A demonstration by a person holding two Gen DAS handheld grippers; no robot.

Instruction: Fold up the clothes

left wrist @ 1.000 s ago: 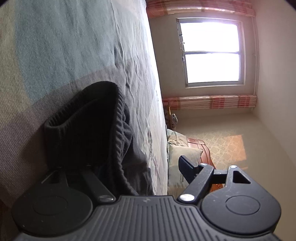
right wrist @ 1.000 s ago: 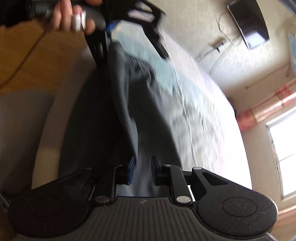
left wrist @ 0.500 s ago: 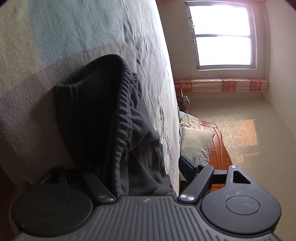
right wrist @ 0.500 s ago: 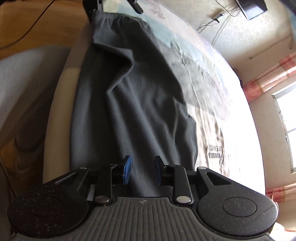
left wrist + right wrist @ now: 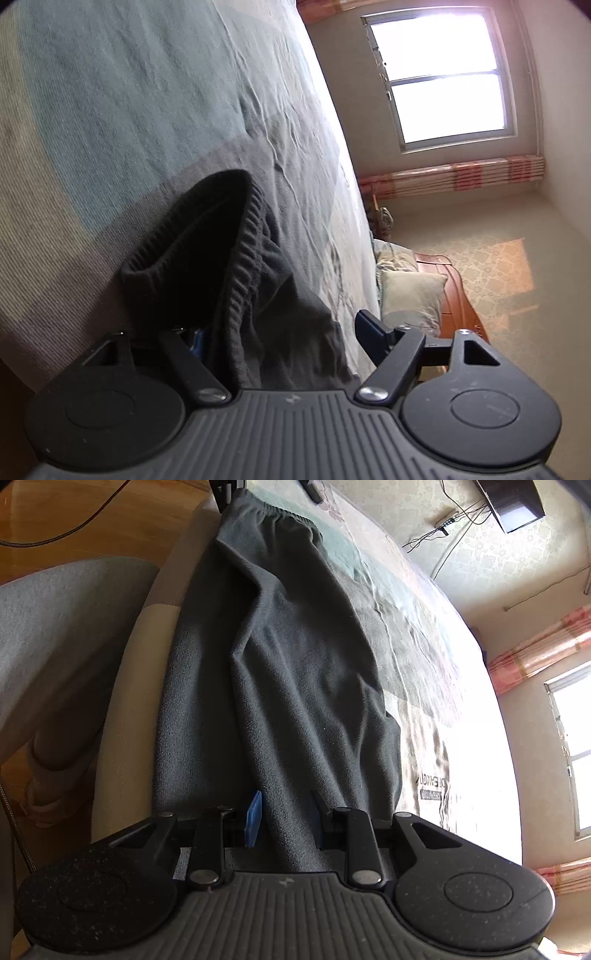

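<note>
Only the right wrist view shows the whole grey trousers spread on the bed; the bed's printed lettering is probably unreadable. Right gripper jaws stand apart around the fabric; left gripper jaws stand wide apart around the waistband.

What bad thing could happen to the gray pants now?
The right gripper has its fingers spread with the gray pants loose between them, so that end could slip free. One side of the pants lies along the bed's edge, so it might slide off. The big crease down the middle could get folded in.
</note>
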